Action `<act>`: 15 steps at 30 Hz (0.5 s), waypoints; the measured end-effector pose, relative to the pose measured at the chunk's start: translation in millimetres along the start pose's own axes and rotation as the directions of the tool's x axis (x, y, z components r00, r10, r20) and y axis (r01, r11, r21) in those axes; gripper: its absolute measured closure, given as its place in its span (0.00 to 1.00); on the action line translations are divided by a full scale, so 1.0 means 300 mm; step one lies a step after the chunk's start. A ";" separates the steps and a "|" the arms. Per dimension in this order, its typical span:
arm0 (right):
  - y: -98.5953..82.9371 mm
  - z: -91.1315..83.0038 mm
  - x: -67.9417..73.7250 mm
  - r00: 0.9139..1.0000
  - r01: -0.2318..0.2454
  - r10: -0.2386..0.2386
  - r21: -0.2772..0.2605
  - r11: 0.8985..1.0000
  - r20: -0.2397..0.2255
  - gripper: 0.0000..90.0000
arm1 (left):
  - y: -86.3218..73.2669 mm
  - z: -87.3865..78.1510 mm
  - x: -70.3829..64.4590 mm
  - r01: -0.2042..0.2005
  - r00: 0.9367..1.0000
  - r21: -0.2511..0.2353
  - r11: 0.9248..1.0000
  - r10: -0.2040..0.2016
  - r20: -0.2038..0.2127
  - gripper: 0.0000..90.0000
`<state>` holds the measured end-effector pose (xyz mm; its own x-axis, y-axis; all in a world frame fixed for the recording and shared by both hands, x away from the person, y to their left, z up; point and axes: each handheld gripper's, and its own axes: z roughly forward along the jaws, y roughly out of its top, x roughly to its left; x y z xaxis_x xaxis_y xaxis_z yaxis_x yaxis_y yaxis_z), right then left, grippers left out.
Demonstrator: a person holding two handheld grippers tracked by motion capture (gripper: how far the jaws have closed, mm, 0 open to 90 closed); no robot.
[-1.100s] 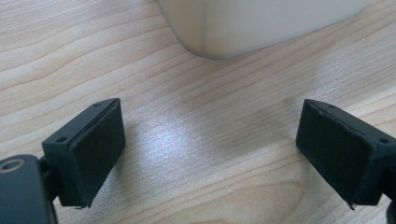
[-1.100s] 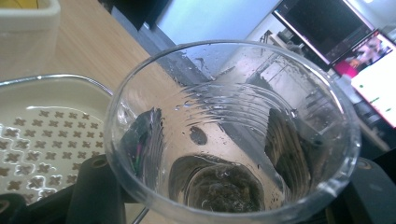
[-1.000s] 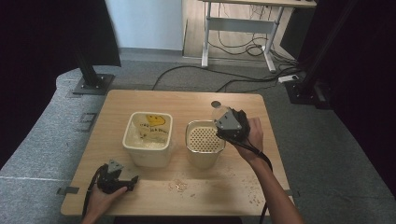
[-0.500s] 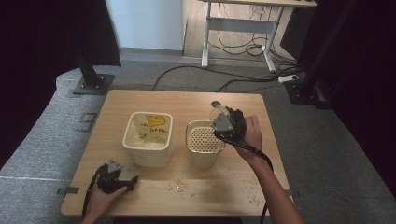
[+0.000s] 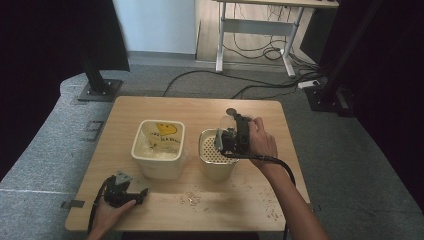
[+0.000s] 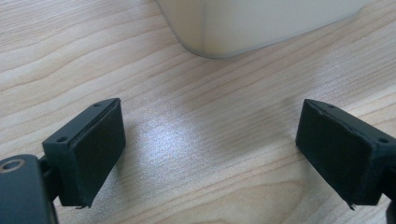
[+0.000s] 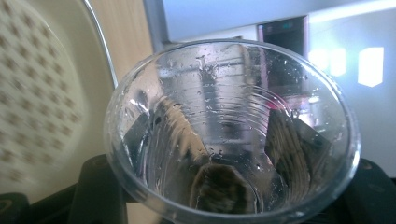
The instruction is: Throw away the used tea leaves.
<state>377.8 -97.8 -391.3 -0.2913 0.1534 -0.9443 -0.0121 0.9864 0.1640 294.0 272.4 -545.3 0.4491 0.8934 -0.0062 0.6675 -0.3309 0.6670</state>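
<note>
My right gripper [image 5: 226, 134] pinches a clear plastic cup [image 7: 232, 135] between its two black jaws, one pressed on each side of the wall; through the wet plastic I see both jaws, and droplets cling to the inside. The cup's mouth faces the camera on that gripper, so the cup lies along the jaws with its open end toward me. In the high view the cup [image 5: 226, 121] sits at the far end of the gripper, tilted over the perforated container [image 5: 216, 150], whose holed cream insert [image 7: 32, 93] lies just to the left of the cup in the right gripper view. My right hand [image 5: 260, 140] grips the tool from behind. My left gripper [image 5: 136, 193] rests low on the wooden table [image 5: 200, 107] with its jaws spread wide and nothing between them but bare wood grain [image 6: 210, 140]. Just ahead of those jaws is the rounded corner of the cream tub [image 6: 261, 23], apart from both pads. In the high view that tub [image 5: 158, 150] stands beyond my left hand [image 5: 111, 212], beside the perforated container.
</note>
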 end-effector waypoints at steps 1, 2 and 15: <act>0.000 0.000 0.000 1.000 0.000 0.000 0.000 1.000 0.000 0.42 | 0.000 0.000 0.000 0.000 1.000 0.000 1.000 0.000 0.000 0.09; 0.002 0.005 0.002 0.998 0.062 -0.062 0.003 0.998 0.020 0.41 | 0.000 0.000 0.000 0.000 1.000 0.000 1.000 0.000 0.000 0.09; 0.012 0.017 0.050 0.908 0.381 -0.385 0.055 0.923 0.165 0.41 | 0.000 -0.001 0.001 0.000 1.000 0.001 1.000 0.000 0.001 0.09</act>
<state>378.2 -91.5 -406.4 -0.1022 -0.2303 -0.9677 -0.0700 0.9721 -0.2239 294.1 272.7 -545.1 0.4498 0.8931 -0.0065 0.6681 -0.3316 0.6660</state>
